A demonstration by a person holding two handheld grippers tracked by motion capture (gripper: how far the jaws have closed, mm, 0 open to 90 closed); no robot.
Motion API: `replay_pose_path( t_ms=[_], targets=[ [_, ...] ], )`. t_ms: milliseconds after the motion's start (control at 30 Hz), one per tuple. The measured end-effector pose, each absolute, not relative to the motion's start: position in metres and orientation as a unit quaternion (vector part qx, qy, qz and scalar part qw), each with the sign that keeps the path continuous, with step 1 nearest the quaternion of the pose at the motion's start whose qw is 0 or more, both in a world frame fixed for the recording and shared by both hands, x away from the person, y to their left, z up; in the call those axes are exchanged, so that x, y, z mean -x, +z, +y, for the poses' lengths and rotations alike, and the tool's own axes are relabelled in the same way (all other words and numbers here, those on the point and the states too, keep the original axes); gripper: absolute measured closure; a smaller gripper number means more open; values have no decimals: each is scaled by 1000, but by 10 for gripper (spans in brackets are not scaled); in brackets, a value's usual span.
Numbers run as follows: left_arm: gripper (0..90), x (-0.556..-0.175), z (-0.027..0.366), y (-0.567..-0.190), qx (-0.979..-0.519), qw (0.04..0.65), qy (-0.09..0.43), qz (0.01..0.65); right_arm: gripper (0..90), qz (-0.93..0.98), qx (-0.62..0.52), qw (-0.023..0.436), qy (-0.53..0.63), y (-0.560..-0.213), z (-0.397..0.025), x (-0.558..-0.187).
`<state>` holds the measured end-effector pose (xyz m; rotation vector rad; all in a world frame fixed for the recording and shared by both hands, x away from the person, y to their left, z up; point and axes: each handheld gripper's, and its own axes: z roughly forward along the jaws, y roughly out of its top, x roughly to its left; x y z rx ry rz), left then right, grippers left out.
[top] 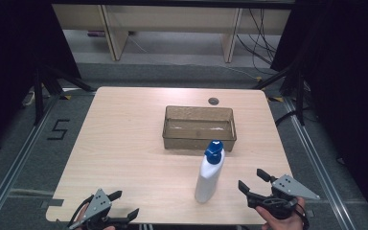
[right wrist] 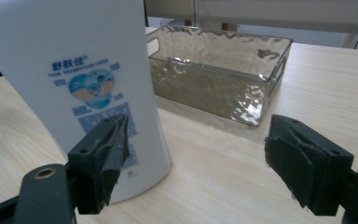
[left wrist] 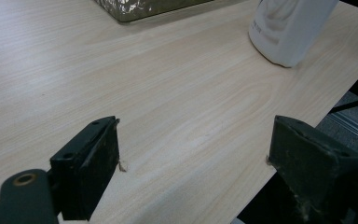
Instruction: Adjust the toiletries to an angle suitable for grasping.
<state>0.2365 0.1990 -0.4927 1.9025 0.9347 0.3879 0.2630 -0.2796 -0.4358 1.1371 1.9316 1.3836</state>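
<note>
A white bottle (top: 209,178) with a blue cap stands upright on the wooden table (top: 124,143), just in front of a smoky clear plastic bin (top: 199,127). My right gripper (top: 253,181) is open near the table's front right edge, a short way right of the bottle. In the right gripper view the bottle (right wrist: 74,79) looms beyond the left jaw with the bin (right wrist: 219,79) behind it. My left gripper (top: 124,203) is open at the front left edge, with nothing between its jaws. The bottle's base (left wrist: 289,28) shows far off in the left gripper view.
The bin is empty. A small round cable hole (top: 213,101) sits in the table behind it. Beyond the table are grey floor, pale furniture legs and cables. A floor mark reading 5 (top: 57,129) lies to the left.
</note>
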Motion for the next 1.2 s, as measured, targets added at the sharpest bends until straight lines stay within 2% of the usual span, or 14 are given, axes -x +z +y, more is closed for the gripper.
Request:
replay_pose_path(
  t_ms=[67,133,700,867,933,967,1067,1200],
  targets=[
    [153,-237,199,-493,-776,476,159,382,226,712,-421,236,511,-433,-277,-261],
    [153,-237,199,-493,-778,471,159,384,227,714,-409,253,508,-430,-277,-261],
    [155,-238,197,-494,-771,479,154,391,240,720,-372,258,527,-399,-265,-257],
    [154,-238,196,-494,-772,476,153,394,243,725,-365,247,529,-393,-259,-258],
    [155,-238,196,-494,-770,478,152,395,245,724,-374,225,535,-392,-256,-257],
    [155,-238,196,-493,-772,474,153,394,245,722,-364,239,537,-391,-256,-258],
    [155,-238,195,-493,-772,470,153,400,247,723,-363,225,544,-385,-252,-259],
    [155,-239,194,-492,-772,473,153,396,250,721,-357,232,547,-377,-247,-260]
  ],
)
